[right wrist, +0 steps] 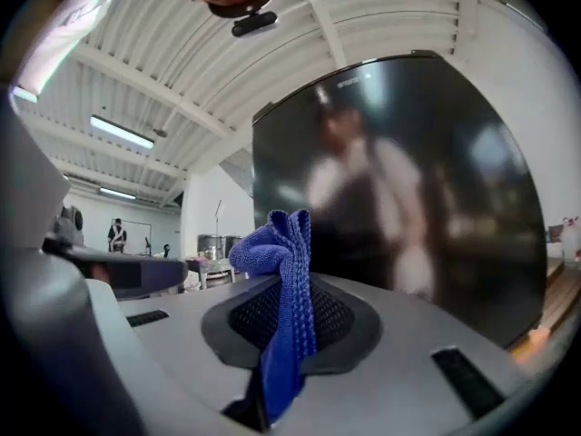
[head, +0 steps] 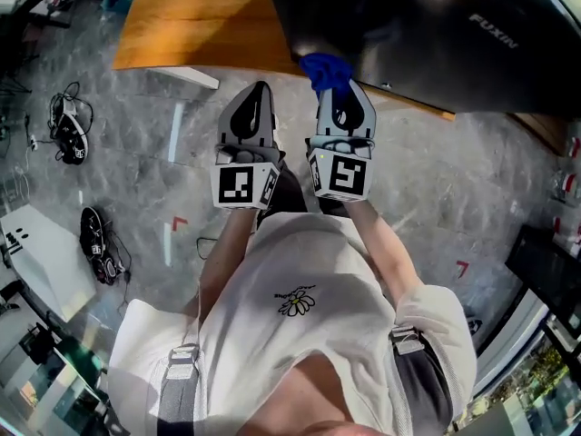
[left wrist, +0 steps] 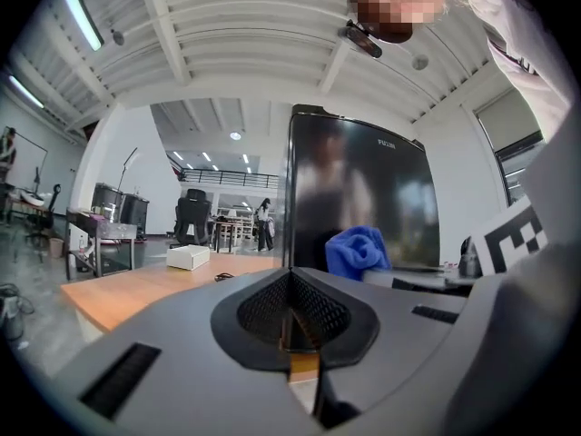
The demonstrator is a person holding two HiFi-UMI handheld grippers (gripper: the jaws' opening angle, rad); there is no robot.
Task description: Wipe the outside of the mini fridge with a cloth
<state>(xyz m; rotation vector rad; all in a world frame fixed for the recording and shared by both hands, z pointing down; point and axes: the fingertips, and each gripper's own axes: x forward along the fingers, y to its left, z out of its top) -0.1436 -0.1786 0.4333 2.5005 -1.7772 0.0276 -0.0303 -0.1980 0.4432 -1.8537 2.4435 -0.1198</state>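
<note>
the blue cloth [right wrist: 283, 271] is pinched in the right gripper [head: 341, 98], its bunched end left proud so the mini fridge [head: 427, 34] just ahead can be wiped. the left gripper [head: 257, 107] is held alongside, jaws pressed together on nothing; it is seemingly kept spare.

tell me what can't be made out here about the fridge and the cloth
Glossy black mini fridge: head view, cut off by the top and right edges; only part shows.
Smudges on its door: right gripper view, reflections hide any.
Blue woven cloth, held in the right gripper: whether it touches the fridge can't be told from any view.
</note>
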